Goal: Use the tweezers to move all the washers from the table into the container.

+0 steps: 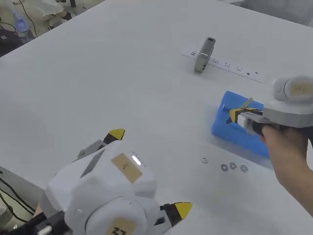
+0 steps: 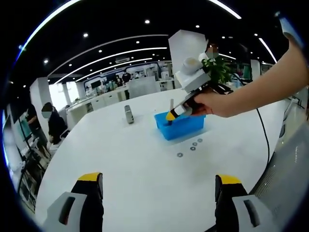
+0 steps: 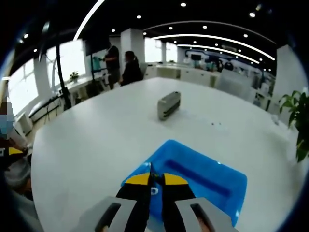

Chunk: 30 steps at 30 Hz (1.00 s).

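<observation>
Pinches the tweezers [image 1: 243, 106] in the narrow fingers [image 3: 137, 179] of the right gripper [image 3: 153, 181], over the blue container [image 3: 212, 174] just ahead, likely for a drop; holds the left gripper [image 2: 158, 179] wide and empty, washers [image 1: 233, 167] far ahead.

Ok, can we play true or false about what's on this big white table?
1. Four washers lie on the table. True.
2. The container is red. False: it is blue.
3. The left gripper holds the tweezers. False: it is open and empty; the right gripper is shut on the tweezers.
4. The right gripper is above the container. True.
5. The washers are inside the container. False: they lie on the table beside it.
</observation>
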Available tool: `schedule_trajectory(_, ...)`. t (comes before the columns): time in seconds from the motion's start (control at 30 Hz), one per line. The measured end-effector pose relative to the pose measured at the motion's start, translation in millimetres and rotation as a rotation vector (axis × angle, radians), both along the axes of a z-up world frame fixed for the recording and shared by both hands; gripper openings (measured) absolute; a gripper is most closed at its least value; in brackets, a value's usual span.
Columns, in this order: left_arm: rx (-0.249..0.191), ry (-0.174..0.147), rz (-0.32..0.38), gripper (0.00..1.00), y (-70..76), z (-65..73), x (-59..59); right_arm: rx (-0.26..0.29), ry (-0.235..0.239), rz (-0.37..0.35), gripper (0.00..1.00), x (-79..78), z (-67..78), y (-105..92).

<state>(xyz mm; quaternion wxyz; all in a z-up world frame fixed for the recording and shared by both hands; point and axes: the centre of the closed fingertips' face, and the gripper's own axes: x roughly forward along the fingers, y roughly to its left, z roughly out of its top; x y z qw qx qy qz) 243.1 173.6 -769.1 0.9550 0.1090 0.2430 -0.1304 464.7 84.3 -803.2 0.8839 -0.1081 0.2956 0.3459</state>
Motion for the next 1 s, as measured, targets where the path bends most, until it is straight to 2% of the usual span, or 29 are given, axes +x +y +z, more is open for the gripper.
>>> schedule_trajectory(0.07, -0.008, 0.002, 0.000, 0.99, -0.6, -0.3, 0.0, 0.009, -0.023, -0.011, 0.04, -0.6, 9.0, -1.6)
schedule_trajectory(0.13, -0.001, 0.014, 0.003, 0.99, 0.2, -2.1, -0.9, 0.059, -0.040, -0.020, 0.04, -3.1, 24.4, -0.7)
schedule_trajectory(0.23, -0.002, 0.011, 0.008, 0.99, 1.2, -1.3, -0.6, 0.081, -0.085, -0.003, 0.04, -11.5, 47.6, 1.0)
schedule_trajectory(0.37, -0.009, 0.009, 0.016, 0.99, 2.5, -0.7, -0.3, 0.107, -0.112, 0.026, 0.04, -24.5, 63.7, 4.4)
schedule_trajectory(0.43, -0.009, 0.004, 0.019, 0.99, 3.0, 0.1, -0.2, 0.112, -0.114, 0.034, 0.04, -40.3, 68.8, 6.2)
schedule_trajectory(0.5, -0.002, 0.002, 0.025, 0.99, 4.6, 0.4, -0.2, 0.125, -0.118, 0.026, 0.03, -47.8, 66.3, 3.2)
schedule_trajectory(0.53, 0.002, -0.001, 0.030, 0.99, 5.9, 0.9, 0.0, 0.151, -0.104, 0.019, 0.03, -58.0, 66.4, 4.0)
schedule_trajectory(0.63, -0.005, -0.006, 0.042, 0.99, 8.1, 2.1, 0.5, 0.158, -0.087, 0.024, 0.04, -71.6, 61.5, 6.8)
schedule_trajectory(0.73, -0.010, -0.009, 0.047, 0.99, 8.7, 3.0, 0.5, 0.148, -0.048, 0.035, 0.03, -88.0, 50.7, 8.1)
schedule_trajectory(0.83, 0.009, -0.010, 0.047, 0.99, 9.4, 2.7, 0.2, 0.135, -0.013, 0.044, 0.03, -98.5, 35.5, 9.2)
schedule_trajectory(1.0, 0.014, -0.016, 0.055, 0.99, 11.3, 3.5, 0.4, 0.085, 0.019, 0.048, 0.03, -105.3, 11.0, 3.2)
